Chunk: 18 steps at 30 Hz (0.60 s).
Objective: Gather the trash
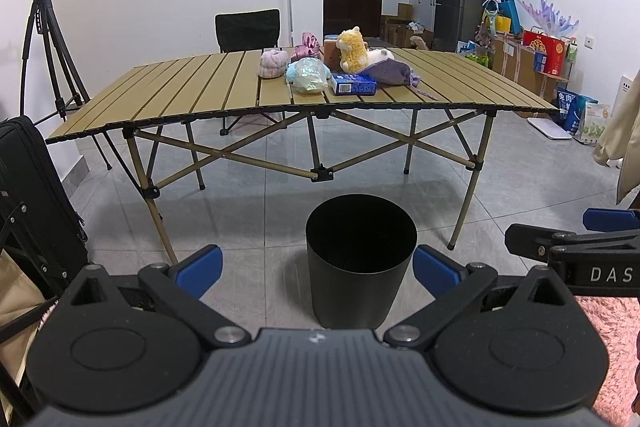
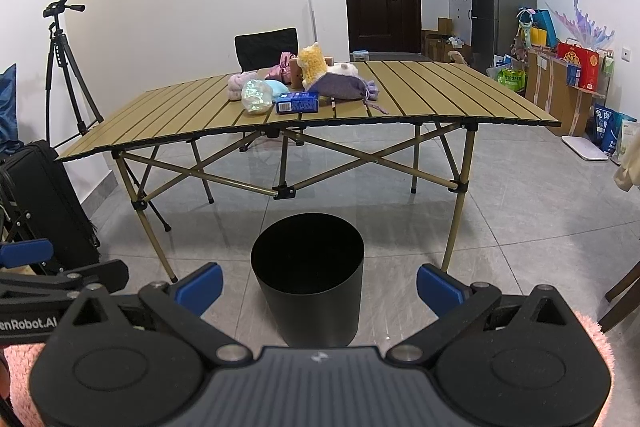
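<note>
A black round bin [image 1: 360, 259] [image 2: 308, 279] stands on the tiled floor in front of a slatted folding table [image 1: 180, 99] [image 2: 440, 95]. On the table lie a crumpled pale plastic bag [image 1: 306, 75] [image 2: 256, 95] and a blue box [image 1: 354, 83] [image 2: 298, 103], among plush toys [image 1: 352, 49] [image 2: 313, 65] and a purple pouch [image 1: 390, 71] [image 2: 344, 85]. My left gripper [image 1: 318, 269] hangs open and empty above the floor, short of the bin. My right gripper [image 2: 320, 285] is also open and empty, beside the left one; it shows at the right edge of the left wrist view.
A black suitcase [image 1: 36, 195] [image 2: 44, 203] leans at the left. A camera tripod [image 1: 44, 39] [image 2: 66, 67] stands by the wall, a black chair [image 1: 247, 30] [image 2: 266, 47] behind the table. Boxes and bags [image 1: 540, 55] [image 2: 576, 75] line the right wall. Pink fluffy fabric [image 1: 608, 339] lies near me.
</note>
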Tool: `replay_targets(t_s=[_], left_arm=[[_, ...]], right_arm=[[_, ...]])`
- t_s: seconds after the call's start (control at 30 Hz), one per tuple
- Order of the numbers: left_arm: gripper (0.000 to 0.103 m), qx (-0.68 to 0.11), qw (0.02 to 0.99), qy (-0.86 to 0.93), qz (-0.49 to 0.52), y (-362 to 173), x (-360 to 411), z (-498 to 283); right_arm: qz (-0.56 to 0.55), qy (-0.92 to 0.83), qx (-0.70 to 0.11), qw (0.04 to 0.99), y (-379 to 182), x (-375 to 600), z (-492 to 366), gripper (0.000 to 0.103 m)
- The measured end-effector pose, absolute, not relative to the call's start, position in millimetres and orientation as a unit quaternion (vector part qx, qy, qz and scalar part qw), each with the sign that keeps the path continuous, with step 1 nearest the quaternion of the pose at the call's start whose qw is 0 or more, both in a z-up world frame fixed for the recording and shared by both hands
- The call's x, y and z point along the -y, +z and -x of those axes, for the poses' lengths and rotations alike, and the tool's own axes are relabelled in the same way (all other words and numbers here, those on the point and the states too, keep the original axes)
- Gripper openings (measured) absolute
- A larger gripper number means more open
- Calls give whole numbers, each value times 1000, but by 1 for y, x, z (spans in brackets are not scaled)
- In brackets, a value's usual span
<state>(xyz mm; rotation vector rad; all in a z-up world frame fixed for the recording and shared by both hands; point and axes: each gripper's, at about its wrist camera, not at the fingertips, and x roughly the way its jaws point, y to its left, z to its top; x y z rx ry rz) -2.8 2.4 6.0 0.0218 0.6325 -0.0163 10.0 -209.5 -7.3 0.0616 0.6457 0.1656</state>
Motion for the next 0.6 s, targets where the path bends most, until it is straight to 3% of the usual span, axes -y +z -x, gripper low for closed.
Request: replay_targets(t_s=[0.6], left_arm=[[103,-310,951,-8,-11,6,-2,3]], right_arm=[[-29,81,-315,945,-3,210,-13,103]])
